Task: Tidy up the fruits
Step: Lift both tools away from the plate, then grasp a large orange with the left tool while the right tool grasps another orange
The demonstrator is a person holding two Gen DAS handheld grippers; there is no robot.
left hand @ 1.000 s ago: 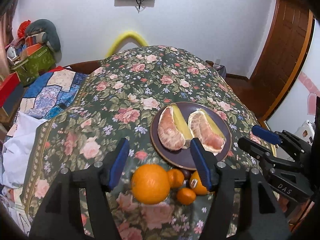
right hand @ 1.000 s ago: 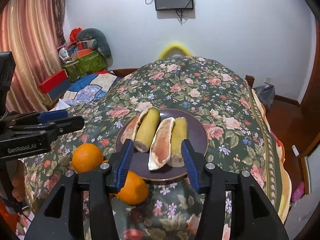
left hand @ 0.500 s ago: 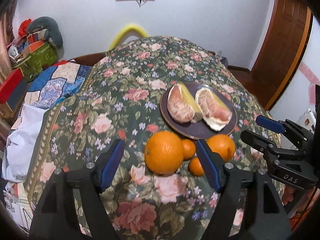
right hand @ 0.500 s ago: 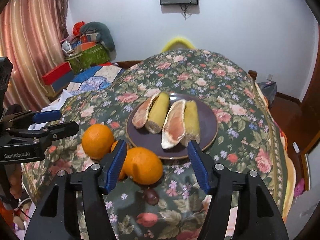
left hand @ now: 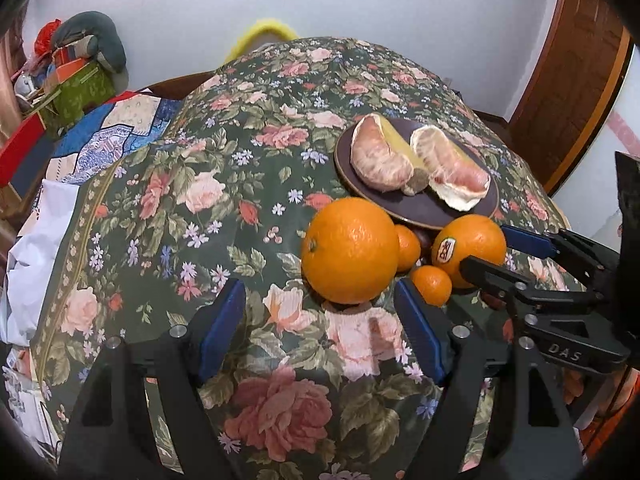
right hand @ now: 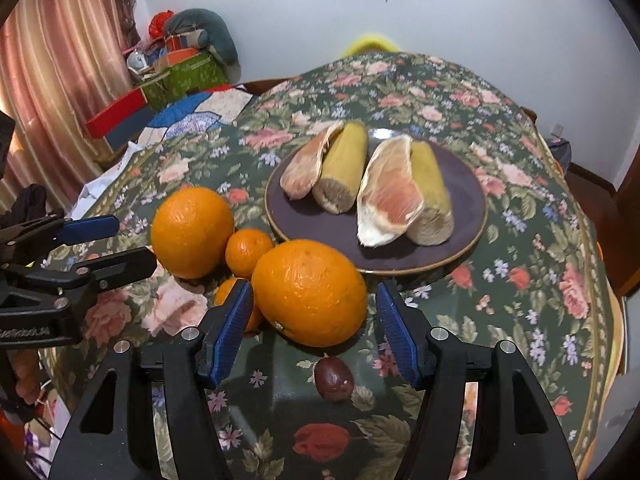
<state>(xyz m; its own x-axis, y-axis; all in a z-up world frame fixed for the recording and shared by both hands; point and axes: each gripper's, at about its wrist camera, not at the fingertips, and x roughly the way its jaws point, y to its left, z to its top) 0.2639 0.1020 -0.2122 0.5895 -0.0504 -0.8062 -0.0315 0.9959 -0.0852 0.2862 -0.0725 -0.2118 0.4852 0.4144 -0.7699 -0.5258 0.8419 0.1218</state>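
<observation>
A: Where are the fruits?
B: 2 big oranges [right hand: 192, 232] [right hand: 310, 292] lie on the table [right hand: 520, 248], near the plate [right hand: 460, 248].
A: The grippers?
B: Left gripper [left hand: 320, 332] and right gripper [right hand: 314, 326] both stand apart, holding nothing; the right one perhaps brackets an orange.

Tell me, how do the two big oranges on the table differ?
The orange nearer the left gripper shows a green stem scar and no label; the orange by the right gripper carries a small sticker. The first lies off the plate, the second against its rim. Both are round, bright orange, resting on the floral cloth.
</observation>
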